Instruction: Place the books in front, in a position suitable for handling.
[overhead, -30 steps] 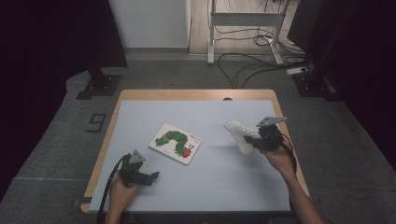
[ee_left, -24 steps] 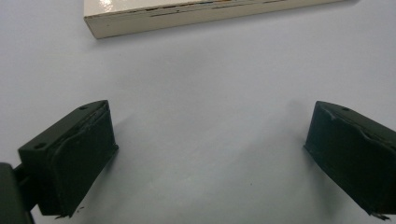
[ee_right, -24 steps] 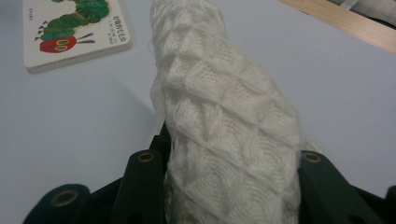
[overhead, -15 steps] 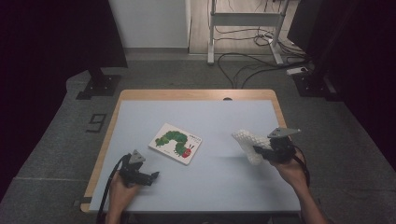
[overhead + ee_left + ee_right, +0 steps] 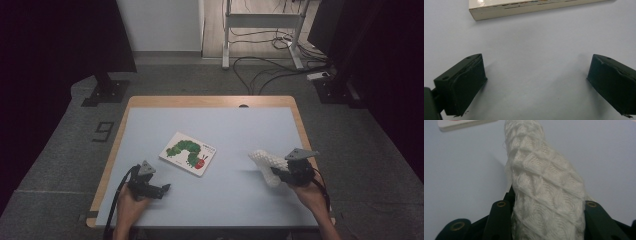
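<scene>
White knitted cloth, bunched into a thick roll, clamped between the jaws of the right gripper; sticking out past the jaw tips, away from the hand and toward the middle of the table. Pressed snug on both sides by the pads in the right gripper view, free end lifted off the pale blue top. Left gripper low over the table near its front left corner, jaws spread wide, nothing but bare surface between them. Picture book with a green caterpillar lying flat just ahead of the left gripper, apart from it, and well to the left of the cloth.
</scene>
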`<state>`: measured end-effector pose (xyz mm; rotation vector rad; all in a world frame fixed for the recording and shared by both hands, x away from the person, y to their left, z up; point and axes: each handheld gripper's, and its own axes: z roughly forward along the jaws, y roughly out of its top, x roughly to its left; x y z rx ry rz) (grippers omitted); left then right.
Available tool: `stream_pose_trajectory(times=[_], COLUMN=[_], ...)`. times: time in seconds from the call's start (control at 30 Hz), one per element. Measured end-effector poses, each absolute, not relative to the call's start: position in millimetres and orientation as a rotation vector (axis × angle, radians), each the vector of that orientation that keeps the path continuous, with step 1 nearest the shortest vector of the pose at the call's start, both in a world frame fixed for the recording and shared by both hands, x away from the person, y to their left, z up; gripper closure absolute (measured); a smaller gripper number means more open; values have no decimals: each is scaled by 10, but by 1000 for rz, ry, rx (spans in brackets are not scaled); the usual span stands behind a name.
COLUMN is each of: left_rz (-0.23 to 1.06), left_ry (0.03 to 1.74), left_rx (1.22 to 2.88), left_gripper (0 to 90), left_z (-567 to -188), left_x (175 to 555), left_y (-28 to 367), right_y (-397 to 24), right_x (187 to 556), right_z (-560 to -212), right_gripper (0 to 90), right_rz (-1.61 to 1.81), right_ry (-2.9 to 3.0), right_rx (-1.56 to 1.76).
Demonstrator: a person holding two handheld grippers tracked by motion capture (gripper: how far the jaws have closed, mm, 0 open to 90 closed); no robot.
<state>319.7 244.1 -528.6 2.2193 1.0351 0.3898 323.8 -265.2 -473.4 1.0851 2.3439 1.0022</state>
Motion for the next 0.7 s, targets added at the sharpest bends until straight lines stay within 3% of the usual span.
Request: stream_pose_trajectory(times=[0.43,0.7], left_rz=[391,391], left_ry=[1036,1038], left_rx=[2219,2219], left_gripper=[12,12], left_z=[-5287,-5286], left_x=[3197,3196], left_y=[2440,2439], right_y=[-2588,-2585], right_x=[3219,3206], right_z=[-5138,-5222], right_gripper=[575,471], right_rz=[963,966], right_ry=[2348,2352], right_rx=[1097,1114])
